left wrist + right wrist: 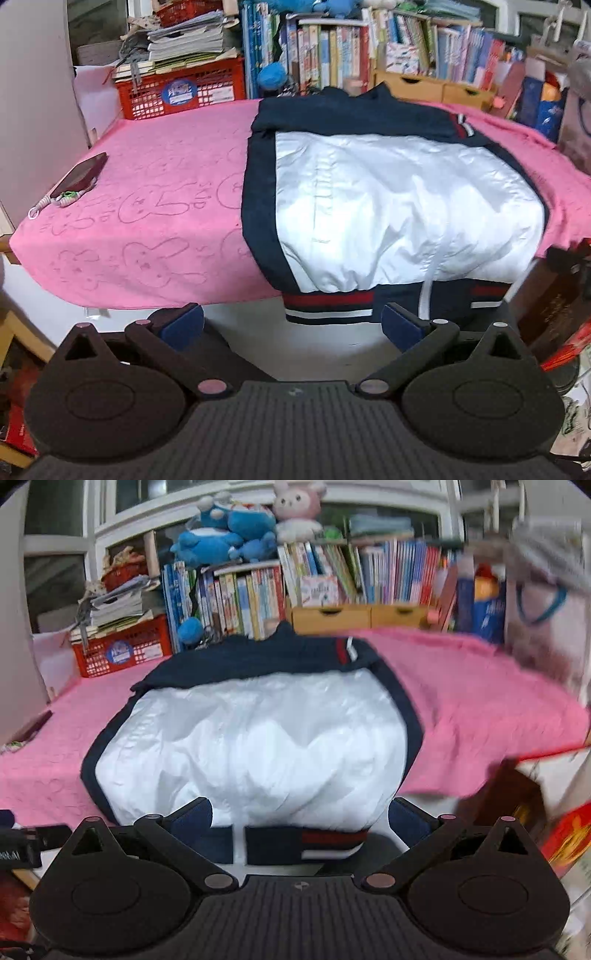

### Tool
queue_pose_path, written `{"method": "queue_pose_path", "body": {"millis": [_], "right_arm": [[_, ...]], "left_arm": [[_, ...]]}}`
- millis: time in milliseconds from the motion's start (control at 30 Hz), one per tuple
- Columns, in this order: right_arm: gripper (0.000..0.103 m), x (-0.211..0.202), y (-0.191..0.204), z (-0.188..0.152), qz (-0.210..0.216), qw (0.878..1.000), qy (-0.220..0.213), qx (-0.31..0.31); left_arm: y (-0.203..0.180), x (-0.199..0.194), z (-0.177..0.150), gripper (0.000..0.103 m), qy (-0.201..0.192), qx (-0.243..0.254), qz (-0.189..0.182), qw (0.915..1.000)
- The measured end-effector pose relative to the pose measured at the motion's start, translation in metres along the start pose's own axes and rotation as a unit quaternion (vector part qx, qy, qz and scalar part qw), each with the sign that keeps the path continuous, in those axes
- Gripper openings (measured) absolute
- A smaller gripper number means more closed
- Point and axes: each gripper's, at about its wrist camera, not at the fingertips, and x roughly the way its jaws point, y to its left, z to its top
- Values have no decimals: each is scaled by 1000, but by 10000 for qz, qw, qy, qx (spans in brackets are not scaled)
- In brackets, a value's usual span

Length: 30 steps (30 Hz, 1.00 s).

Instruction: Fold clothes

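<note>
Jacket (399, 206) lies on pink blanket (155, 177), bookshelves (369, 51) behind.

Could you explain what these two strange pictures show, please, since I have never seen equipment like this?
Each picture comes from a wide-angle camera mounted on a hand-held gripper, looking forward along its two fingers; a person holds one in each hand. The left gripper and the right gripper are both open and hold nothing. Ahead lies a navy and white jacket, sleeves tucked in, on a pink blanket, its striped hem hanging over the near edge. A phone rests at the blanket's left edge. Behind stand bookshelves.
</note>
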Motion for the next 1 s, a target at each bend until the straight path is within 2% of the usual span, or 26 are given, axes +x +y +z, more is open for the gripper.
{"method": "queue_pose_path", "body": {"millis": [133,233,333,833,1000], "right_arm": [[103,5,-3,-4,-85,9995,6,288],[103,1,-6,-31,-426,9969,197,636],[103,4,2,-53,-163,9980,411,462],[103,3,14,-53,-78,9991,386,148],[103,-3,14,-50,-34,9996,205,200]], "left_arm": [[-1,12,-1,103,248,-89,46,9996],[-6,11,-9,103,321,-18,77,9995],[-10,10,-15,103,279,71,67,9996],[-26,10,-20,103,268,464,129,9985],[-21,-4,-17,103,-114,439,121,9989]]}}
